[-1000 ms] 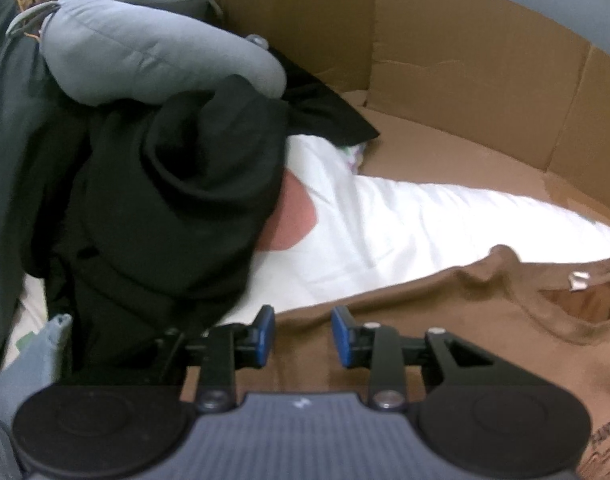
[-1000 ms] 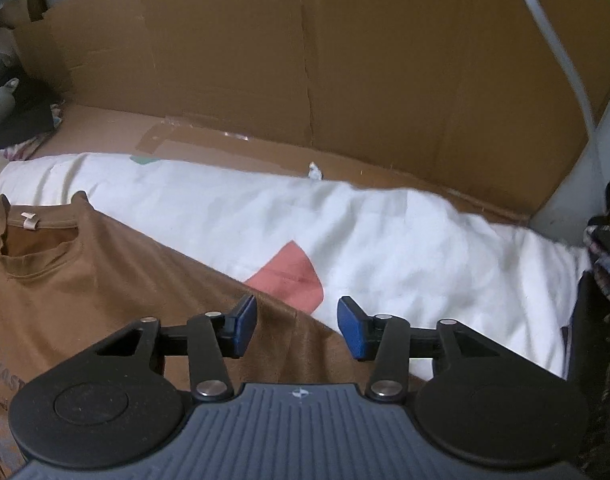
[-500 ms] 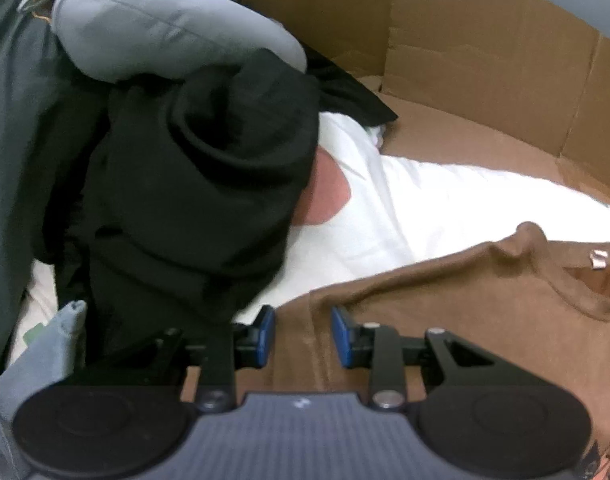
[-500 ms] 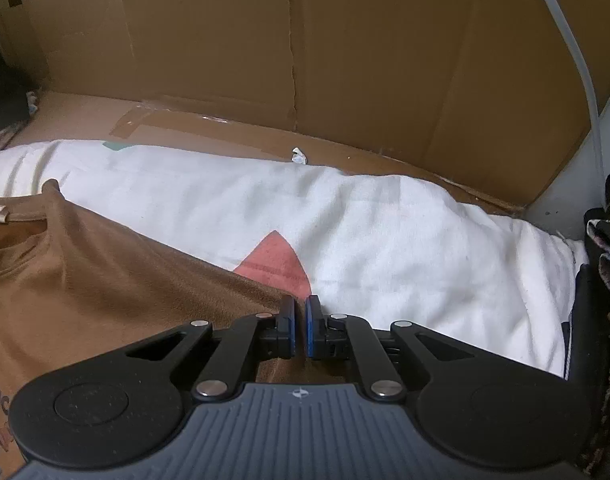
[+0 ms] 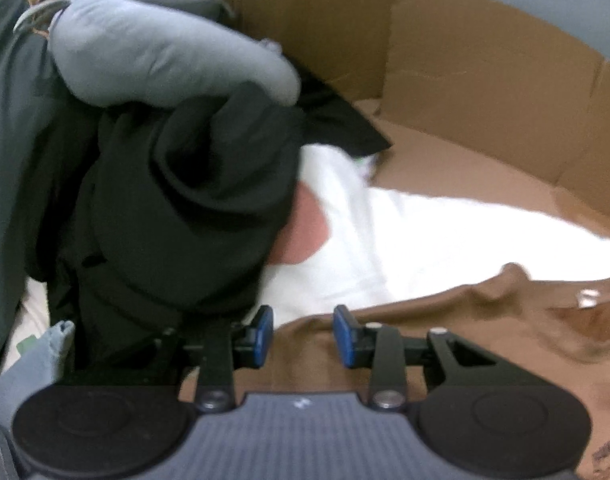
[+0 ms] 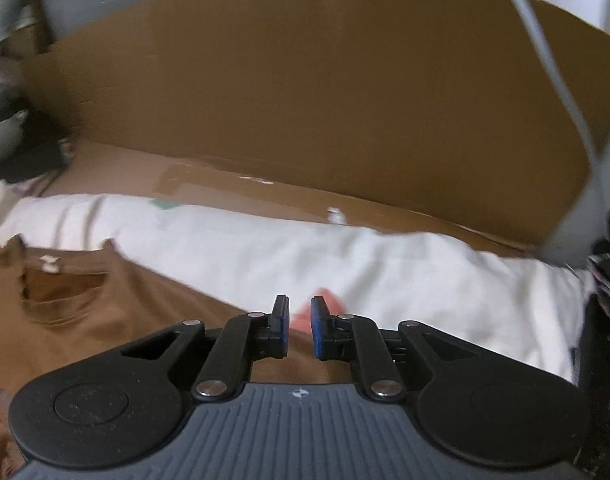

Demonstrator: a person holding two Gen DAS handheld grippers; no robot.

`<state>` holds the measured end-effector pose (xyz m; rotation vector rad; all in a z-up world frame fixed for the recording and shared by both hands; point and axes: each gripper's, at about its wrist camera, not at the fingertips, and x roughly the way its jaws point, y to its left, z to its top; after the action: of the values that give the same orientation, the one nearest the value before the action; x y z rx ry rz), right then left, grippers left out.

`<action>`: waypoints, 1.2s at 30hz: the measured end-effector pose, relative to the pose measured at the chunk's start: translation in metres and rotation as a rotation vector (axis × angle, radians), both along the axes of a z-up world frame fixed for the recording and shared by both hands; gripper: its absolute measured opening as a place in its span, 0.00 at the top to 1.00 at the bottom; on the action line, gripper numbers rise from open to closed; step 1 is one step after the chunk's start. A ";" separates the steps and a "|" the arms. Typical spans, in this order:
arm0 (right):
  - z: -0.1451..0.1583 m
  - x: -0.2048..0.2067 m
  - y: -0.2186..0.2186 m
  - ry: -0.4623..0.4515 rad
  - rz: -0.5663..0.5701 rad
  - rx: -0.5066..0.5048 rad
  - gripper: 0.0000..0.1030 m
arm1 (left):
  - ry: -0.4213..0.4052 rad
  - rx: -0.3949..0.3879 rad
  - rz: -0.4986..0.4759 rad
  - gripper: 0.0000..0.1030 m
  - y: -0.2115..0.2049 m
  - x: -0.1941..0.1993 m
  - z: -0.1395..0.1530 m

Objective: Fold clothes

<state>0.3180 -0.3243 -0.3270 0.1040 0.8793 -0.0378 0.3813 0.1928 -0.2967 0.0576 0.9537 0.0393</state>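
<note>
The brown shirt (image 5: 445, 344) lies flat on the white sheet (image 5: 445, 232), neck hole up, probably spread out so it is easy to fold. The left tongs (image 5: 303, 330) sit right over the shirt's edge with their blue tips apart and nothing pinched, and a black pile of clothes (image 5: 185, 208) sits just to their left. The right tongs (image 6: 300, 326) are opening a little with no cloth pinched between them, and the shirt lies under them and off to their left.
</note>
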 end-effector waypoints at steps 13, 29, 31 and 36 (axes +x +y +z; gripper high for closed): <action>-0.016 0.022 0.085 0.031 0.208 0.104 0.87 | 0.062 -0.117 -0.163 0.61 -0.072 -0.004 -0.020; -0.042 0.047 0.151 0.055 0.252 0.073 0.51 | 0.061 -0.065 -0.088 0.61 -0.048 -0.001 -0.049; -0.041 0.048 0.150 0.050 0.243 0.091 0.51 | 0.051 -0.071 -0.064 0.61 -0.042 -0.001 -0.046; -0.029 0.051 0.138 0.012 0.264 0.209 0.52 | 0.030 -0.112 -0.057 0.61 -0.036 0.003 -0.039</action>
<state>0.3688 -0.1867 -0.3565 0.1824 0.9017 0.3006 0.3847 0.1566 -0.3359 -0.0179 0.9822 -0.0680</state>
